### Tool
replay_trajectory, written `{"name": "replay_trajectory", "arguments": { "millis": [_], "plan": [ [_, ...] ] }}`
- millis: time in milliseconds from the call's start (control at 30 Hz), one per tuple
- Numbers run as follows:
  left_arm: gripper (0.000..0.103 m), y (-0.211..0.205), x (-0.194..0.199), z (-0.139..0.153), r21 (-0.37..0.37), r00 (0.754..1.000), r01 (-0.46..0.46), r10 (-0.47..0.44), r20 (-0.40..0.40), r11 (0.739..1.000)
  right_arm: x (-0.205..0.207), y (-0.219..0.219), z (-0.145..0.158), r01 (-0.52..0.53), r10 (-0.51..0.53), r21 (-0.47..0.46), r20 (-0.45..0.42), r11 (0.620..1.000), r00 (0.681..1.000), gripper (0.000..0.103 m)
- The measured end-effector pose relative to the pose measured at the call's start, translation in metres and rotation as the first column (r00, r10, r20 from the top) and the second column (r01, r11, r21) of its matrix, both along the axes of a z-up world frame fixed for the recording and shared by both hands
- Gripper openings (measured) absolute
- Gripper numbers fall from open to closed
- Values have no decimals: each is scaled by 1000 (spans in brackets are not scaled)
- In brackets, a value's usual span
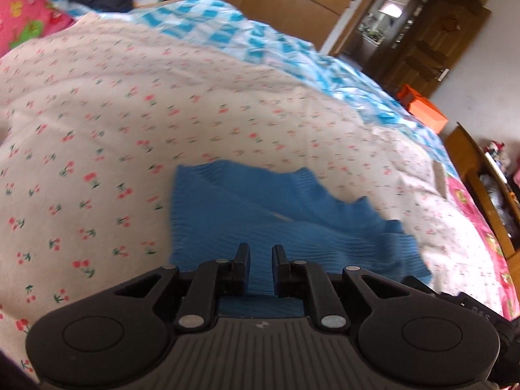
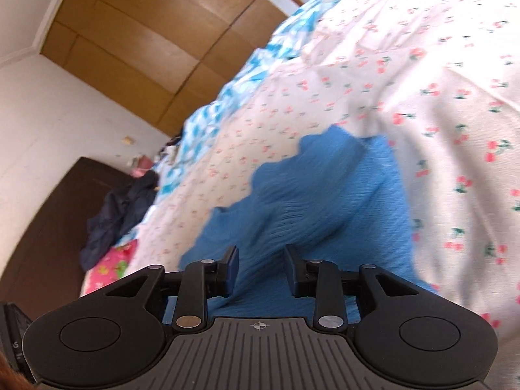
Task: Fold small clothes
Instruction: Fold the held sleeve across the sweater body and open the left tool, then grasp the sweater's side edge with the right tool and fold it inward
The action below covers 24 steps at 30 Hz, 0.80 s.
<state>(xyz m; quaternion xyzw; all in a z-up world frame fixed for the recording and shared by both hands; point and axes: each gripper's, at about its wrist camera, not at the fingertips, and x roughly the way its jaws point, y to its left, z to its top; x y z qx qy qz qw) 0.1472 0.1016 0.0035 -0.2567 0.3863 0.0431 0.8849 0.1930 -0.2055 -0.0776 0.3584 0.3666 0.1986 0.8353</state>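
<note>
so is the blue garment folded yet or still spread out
Cannot tell: the blue garment lies rumpled on the cherry-print sheet, with a possible overlap.

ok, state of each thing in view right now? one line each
left gripper: open, fingers apart, blue cloth between them, not pinched
right gripper: open, wider gap, over the same cloth
blue cloth: rumpled, scalloped edge showing, lying on the bedspread, not neatly folded
cherry-print bedspread: spread over the bed, lightly wrinkled
dark garment: bunched in a heap at the bed's far end
door: looks open

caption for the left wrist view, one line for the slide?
Left tool open over a blue ribbed garment on a cherry-print quilt.
</note>
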Motion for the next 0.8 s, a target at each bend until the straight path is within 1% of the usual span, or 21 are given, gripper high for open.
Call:
{"name": "replay_trajectory", "arguments": {
  "millis": [67, 133, 200, 267, 300, 333, 367, 433, 533, 667, 733, 800],
  "plan": [
    [19, 3, -3, -4, 0, 1000, -10, 10, 3, 1000, 0, -1, -4, 16, -17, -10, -16, 1000, 1000, 32],
    [20, 1, -10, 0, 19, 999, 17, -18, 30, 1000, 1, -1, -6, 28, -28, 2, -12, 1000, 1000, 32],
    [25, -9, -18, 7, 97, 996, 65, -71, 52, 993, 3, -2, -6, 48, -47, 36, -12, 998, 999, 33],
    [30, -20, -23, 12, 190, 988, 124, -139, 64, 974, 6, -6, -9, 66, -64, 77, -19, 995, 998, 33],
    [31, -26, -23, 13, 226, 983, 151, -170, 67, 962, 8, -8, -10, 75, -74, 88, -24, 993, 997, 33],
    [35, -30, -24, 14, 253, 978, 175, -198, 69, 952, 9, -10, -11, 88, -86, 90, -28, 992, 996, 33],
    [39, -35, -23, 13, 273, 973, 195, -222, 68, 942, 10, -13, -13, 98, -95, 92, -36, 991, 995, 33],
    [43, -43, -17, 8, 306, 964, 235, -262, 52, 923, 13, -17, -17, 111, -105, 112, -52, 988, 993, 33],
    [43, -54, -7, -2, 357, 952, 287, -307, 1, 889, 17, -21, -17, 111, -104, 138, -59, 984, 993, 32],
    [43, -64, -3, -8, 446, 942, 314, -332, -38, 839, 23, -25, -13, 111, -105, 136, -48, 985, 993, 19],
    [44, -65, -4, -8, 470, 936, 330, -350, -47, 818, 24, -28, -11, 113, -107, 150, -45, 982, 993, 14],
    [45, -66, -6, -6, 500, 927, 346, -372, -50, 794, 24, -29, -6, 109, -104, 166, -35, 980, 994, 11]
  ]
}}
